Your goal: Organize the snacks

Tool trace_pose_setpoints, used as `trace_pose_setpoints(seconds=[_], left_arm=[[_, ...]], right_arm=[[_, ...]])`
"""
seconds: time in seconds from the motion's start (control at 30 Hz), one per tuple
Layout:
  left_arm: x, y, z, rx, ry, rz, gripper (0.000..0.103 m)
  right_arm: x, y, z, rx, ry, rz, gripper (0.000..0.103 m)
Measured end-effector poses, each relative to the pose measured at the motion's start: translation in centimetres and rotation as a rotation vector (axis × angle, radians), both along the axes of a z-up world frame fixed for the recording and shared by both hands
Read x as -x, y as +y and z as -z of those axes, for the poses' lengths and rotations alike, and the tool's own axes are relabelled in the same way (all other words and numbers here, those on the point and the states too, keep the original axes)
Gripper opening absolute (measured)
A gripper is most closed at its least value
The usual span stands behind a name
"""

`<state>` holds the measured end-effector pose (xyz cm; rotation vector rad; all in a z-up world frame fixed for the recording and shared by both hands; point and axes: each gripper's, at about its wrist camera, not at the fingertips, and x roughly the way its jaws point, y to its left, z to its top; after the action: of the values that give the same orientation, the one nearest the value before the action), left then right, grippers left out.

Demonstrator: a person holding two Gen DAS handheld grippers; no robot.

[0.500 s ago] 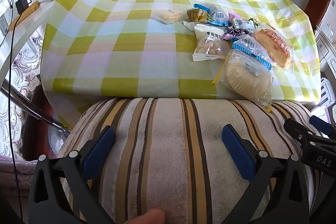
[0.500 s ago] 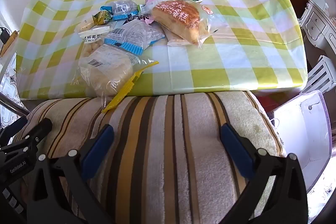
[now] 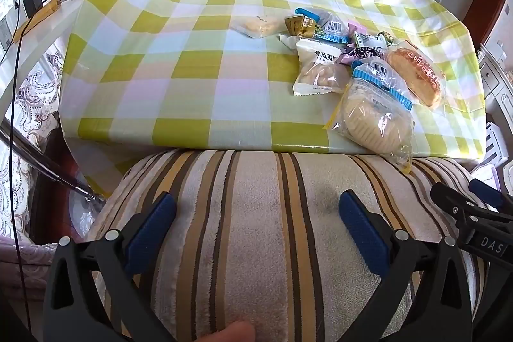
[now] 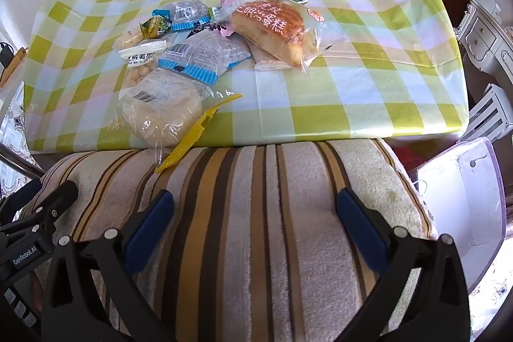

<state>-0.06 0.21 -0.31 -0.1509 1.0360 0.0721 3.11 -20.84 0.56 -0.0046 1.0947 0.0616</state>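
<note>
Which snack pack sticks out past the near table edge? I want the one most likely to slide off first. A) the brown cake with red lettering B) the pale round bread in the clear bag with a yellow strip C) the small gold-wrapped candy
B: the pale round bread lies at the near edge of the checked tablecloth, its yellow strip overhanging onto the striped cushion.

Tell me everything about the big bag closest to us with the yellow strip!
The bag is clear, crinkly plastic holding a pale, round, ridged bun. A white barcode label sits on top. Its yellow sealed end sticks out past the checked tablecloth onto the striped towel. It lies flat at the table's near edge. A blue-striped packet overlaps its far end. No tool touches it.
</note>
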Motion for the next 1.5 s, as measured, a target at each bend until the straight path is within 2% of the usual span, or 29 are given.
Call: trace_pose_setpoints(seconds=[1.5], left_arm=[[0.16, 0.25, 0.03, 0.002, -0.009, 0.003, 0.099]], right_arm=[[0.07, -0.33, 0.02, -0.002, -0.001, 0.0, 0.102]])
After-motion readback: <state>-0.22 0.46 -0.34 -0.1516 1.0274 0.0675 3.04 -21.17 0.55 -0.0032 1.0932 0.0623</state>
